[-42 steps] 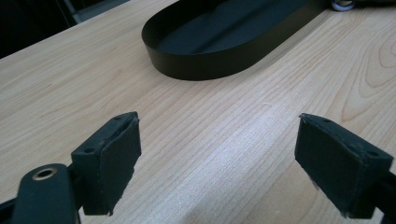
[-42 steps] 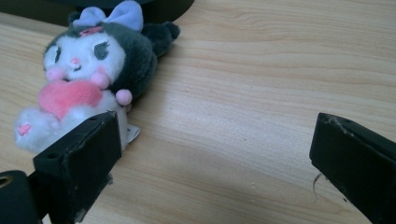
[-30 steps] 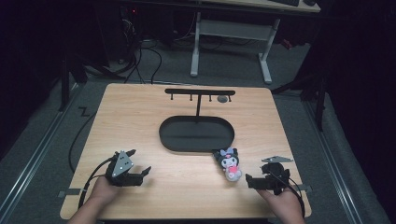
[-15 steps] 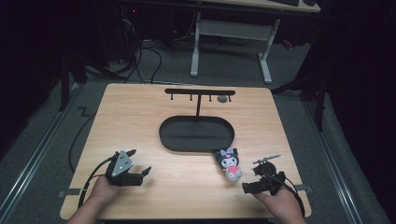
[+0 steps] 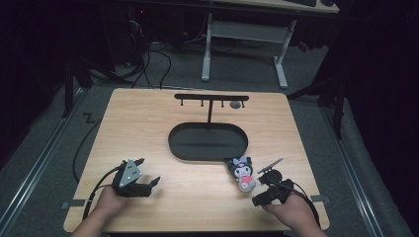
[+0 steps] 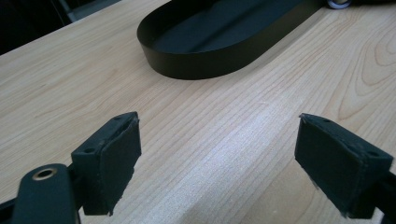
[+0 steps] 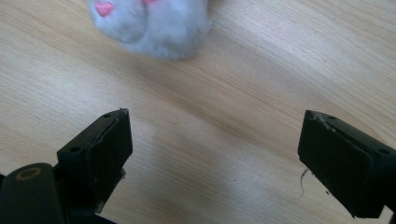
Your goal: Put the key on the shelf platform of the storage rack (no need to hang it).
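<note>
Plush toy [image 5: 242, 173] on table – right gripper [image 5: 260, 196] just beside, jaws spread, closing, nothing between.

Wooden table [image 5: 148, 128]: tray [image 5: 207, 154], plush toy [image 5: 242, 174]

A dim lab or recording room: a pale wooden tabletop [image 5: 148, 128] stands on grey carpet [image 5: 163, 69], with cables [image 5: 148, 64] trailing on the far left and a white-legged desk [image 5: 242, 44] beyond.
</note>
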Tool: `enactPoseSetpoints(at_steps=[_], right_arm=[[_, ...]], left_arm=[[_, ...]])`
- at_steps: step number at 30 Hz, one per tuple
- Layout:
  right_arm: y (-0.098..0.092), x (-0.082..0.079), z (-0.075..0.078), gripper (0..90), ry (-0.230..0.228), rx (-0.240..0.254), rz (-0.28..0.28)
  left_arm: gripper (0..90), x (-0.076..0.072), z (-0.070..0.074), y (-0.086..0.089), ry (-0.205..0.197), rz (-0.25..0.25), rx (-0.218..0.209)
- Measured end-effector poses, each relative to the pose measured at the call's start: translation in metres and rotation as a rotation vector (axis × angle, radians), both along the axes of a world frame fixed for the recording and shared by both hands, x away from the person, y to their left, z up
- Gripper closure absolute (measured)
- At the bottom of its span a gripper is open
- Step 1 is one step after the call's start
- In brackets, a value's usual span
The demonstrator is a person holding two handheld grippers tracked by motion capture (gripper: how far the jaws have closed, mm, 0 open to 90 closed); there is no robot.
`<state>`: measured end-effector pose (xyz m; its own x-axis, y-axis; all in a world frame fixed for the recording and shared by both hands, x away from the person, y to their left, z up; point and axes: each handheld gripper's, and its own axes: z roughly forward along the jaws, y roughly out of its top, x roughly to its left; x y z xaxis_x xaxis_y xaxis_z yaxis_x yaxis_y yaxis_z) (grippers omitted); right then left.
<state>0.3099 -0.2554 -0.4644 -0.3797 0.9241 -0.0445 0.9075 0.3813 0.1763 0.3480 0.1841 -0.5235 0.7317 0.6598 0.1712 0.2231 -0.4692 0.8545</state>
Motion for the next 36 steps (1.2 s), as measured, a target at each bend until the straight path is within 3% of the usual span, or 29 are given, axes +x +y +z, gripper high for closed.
enactPoseSetpoints(at_steps=[6,18,36], right_arm=[[0.004,0.006,-0.004,14.0,0.021,0.044,-0.004],[0.026,0.021,-0.001,22.4,0.04,0.045,0.0],[0.045,0.042,-0.011,18.3,0.039,0.043,-0.007]], left_arm=[[15.4,0.001,0.0,0.0,0.003,0.004,0.0],[15.4,0.001,0.0,0.0,0.004,0.003,0.002],[15.4,0.001,0.0,-0.001,0.005,0.003,0.007]])
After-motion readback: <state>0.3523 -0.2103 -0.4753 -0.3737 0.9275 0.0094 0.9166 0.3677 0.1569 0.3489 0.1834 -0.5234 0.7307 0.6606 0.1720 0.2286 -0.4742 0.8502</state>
